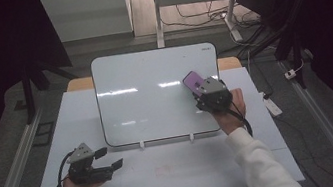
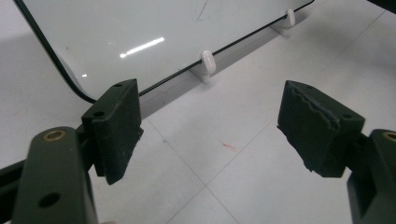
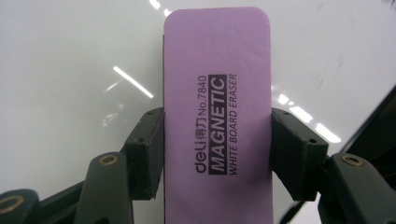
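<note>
A whiteboard (image 1: 154, 95) stands tilted on small white feet at the middle of the table. My right gripper (image 1: 200, 90) is at the board's right part, shut on a purple magnetic whiteboard eraser (image 1: 194, 82) that lies against the board's face. In the right gripper view the eraser (image 3: 217, 116) sits lengthwise between both pads (image 3: 147, 149), its printed side up. My left gripper (image 1: 109, 158) rests low near the table's front left, jaws open and with nothing between them. In the left gripper view the gripper (image 2: 210, 135) looks along the table toward the board's lower edge (image 2: 154, 86).
The white table (image 1: 167, 174) has free surface in front of the board. A small red mark (image 2: 229, 147) lies on the table ahead of the left gripper. Two white feet (image 2: 208, 65) hold the board's lower edge. Cables and desk legs lie on the floor behind.
</note>
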A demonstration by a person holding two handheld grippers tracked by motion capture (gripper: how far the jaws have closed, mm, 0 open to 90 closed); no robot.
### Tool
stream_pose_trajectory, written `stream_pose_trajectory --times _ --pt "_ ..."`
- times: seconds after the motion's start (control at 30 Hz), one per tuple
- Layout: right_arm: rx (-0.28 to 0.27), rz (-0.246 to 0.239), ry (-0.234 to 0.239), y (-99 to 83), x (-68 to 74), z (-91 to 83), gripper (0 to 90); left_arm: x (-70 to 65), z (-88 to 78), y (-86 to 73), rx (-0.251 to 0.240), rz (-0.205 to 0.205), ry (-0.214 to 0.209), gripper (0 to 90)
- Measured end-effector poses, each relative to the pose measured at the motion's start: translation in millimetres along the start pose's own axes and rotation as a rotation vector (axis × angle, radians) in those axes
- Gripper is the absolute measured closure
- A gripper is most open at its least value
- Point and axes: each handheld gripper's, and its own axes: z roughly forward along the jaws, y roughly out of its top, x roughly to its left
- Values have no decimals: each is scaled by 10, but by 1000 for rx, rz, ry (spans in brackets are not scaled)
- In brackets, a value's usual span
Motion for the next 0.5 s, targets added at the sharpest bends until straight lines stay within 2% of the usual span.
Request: stream_pose_trajectory --times 0.17,0.33,0.5 --pt "-46 30 2 -125 -10 -180 403 8 7 3 -2 -4 0 224" --pt "-47 44 3 -177 -27 -254 403 -3 15 11 1 2 -2 224" --pt "-76 65 40 -229 42 -379 403 -6 34 29 1 -3 -10 224"
